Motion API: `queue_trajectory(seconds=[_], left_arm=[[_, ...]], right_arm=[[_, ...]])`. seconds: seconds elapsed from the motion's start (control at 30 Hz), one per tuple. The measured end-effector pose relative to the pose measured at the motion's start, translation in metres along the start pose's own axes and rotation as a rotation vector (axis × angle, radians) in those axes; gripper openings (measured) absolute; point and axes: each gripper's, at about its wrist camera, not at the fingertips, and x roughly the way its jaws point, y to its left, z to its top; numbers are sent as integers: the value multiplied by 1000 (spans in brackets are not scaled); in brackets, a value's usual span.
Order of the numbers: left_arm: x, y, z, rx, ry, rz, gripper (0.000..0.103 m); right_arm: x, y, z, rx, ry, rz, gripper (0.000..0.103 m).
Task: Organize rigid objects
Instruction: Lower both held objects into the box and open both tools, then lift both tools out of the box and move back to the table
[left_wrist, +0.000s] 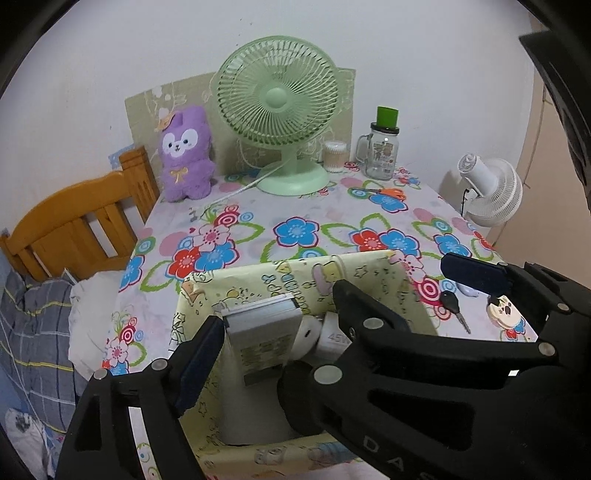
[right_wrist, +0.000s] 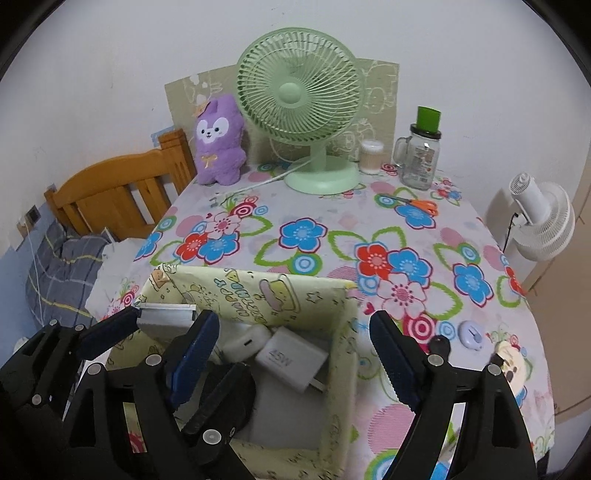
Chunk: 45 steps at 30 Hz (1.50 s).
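Note:
A pale yellow cartoon-print box (left_wrist: 295, 273) (right_wrist: 258, 291) stands on the flowered table. My left gripper (left_wrist: 273, 325) is shut on a silver power bank (left_wrist: 264, 339) and holds it inside the box; it also shows in the right wrist view (right_wrist: 166, 314). A white 45W charger (right_wrist: 291, 358) and a white earbud case (right_wrist: 242, 341) lie in the box. My right gripper (right_wrist: 291, 362) is open over the box's right side. A car key (left_wrist: 456, 310), a round white-and-lilac item (right_wrist: 471, 334) and a cartoon charm (left_wrist: 504, 314) lie on the table to the right.
At the back stand a green fan (right_wrist: 306, 110), a purple plush (right_wrist: 218, 144), a cotton swab tub (right_wrist: 371, 157) and a glass jar with green lid (right_wrist: 421, 151). Orange scissors (right_wrist: 417, 205) lie nearby. A wooden bed frame (left_wrist: 74, 225) is left, a white fan (right_wrist: 543, 221) right.

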Motion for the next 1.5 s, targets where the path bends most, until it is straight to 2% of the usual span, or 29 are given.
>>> queue_trajectory(seconds=[0.63, 1.17, 1.5], left_arm=[[-22, -67, 2, 83, -41, -28, 86], [-20, -121, 1, 115, -30, -100, 86], [-16, -143, -3, 116, -28, -111, 89]], right_arm=[[-44, -59, -20, 72, -46, -47, 86], [-61, -113, -37, 129, -35, -121, 86], [-65, -138, -47, 146, -31, -156, 87]])
